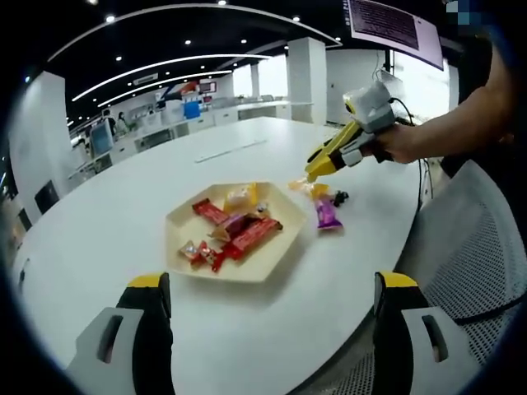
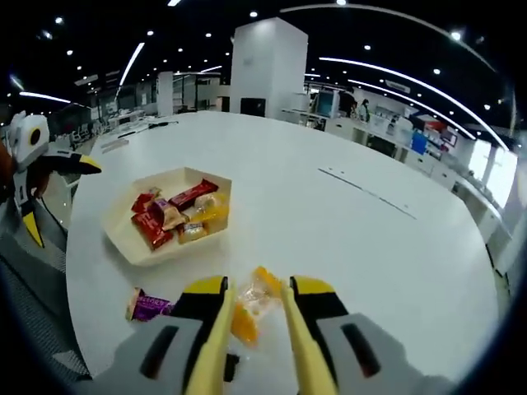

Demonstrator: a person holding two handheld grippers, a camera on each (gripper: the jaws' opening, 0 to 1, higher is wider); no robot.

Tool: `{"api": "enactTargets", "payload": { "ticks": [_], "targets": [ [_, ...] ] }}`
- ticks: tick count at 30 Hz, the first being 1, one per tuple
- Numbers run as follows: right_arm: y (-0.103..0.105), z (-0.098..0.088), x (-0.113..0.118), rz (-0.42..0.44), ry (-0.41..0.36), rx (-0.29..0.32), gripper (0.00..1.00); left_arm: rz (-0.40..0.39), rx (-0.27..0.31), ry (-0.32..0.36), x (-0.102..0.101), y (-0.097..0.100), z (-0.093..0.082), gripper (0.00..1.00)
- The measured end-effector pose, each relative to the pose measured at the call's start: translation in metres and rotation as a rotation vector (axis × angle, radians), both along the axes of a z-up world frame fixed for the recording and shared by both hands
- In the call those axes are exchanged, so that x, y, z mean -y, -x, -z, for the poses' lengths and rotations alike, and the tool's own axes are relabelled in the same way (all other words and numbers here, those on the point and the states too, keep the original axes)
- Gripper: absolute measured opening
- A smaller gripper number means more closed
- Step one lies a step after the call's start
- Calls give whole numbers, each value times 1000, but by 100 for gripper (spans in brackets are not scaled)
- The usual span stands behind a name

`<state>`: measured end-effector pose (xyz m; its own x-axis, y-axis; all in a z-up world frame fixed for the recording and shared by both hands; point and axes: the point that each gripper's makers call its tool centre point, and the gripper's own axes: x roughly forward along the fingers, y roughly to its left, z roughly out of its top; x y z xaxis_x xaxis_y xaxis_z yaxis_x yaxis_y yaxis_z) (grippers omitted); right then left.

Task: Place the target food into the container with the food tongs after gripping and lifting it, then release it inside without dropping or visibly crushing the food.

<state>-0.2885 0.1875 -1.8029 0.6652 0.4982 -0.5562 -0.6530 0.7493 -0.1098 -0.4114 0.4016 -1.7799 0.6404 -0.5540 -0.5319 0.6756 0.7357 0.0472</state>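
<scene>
Right gripper view: jaws seemingly closing around yellow candy (image 2: 255, 306)

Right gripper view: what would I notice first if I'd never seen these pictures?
Probably the yellow-wrapped candy sitting between the right gripper jaws, low on the white table. Next, the tray full of red and yellow snacks, and a purple candy lying beside it.

The table (image 1: 247, 329) is plain white. The tray (image 2: 123, 234) on it is pale cream, filled with red, yellow and gold wrapped sweets (image 2: 177, 214). A purple-wrapped candy (image 1: 327, 214) lies beside it. The candy (image 2: 254, 309) between the yellow tongs (image 2: 255, 329) is orange and clear. Grippers are grey and black with yellow tips.
</scene>
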Motion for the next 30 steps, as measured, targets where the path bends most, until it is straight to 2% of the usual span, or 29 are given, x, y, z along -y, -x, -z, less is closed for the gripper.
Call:
{"api": "enactTargets", "payload": {
  "ticks": [7, 11, 13, 15, 17, 19, 23, 26, 30],
  "targets": [
    [-1, 12, 1, 8, 16, -24, 29, -2, -1, 7, -1, -1, 0, 99],
    [-1, 12, -1, -14, 26, -21, 29, -4, 0, 12, -1, -1, -1, 99],
    [0, 11, -1, -53, 33, -29, 29, -3, -4, 14, -2, -1, 0, 99],
    [2, 10, -2, -128, 34, -37, 29, -2, -5, 17, -1, -1, 0, 99],
    [6, 11, 3, -193, 58, -49, 29, -1, -5, 14, -2, -1, 0, 99],
    [4, 10, 12, -220, 86, -46, 29, -2, -10, 15, -2, -1, 1, 99],
    [1, 2, 23, -179, 57, -57, 29, 1, -11, 16, -1, 0, 1, 98],
    [6, -3, 18, -125, -3, -72, 30, 0, -12, 18, -1, 0, 1, 98],
    [10, 9, 21, -50, 42, -97, 29, 0, -17, 14, -2, 0, 2, 98]
  ]
}}
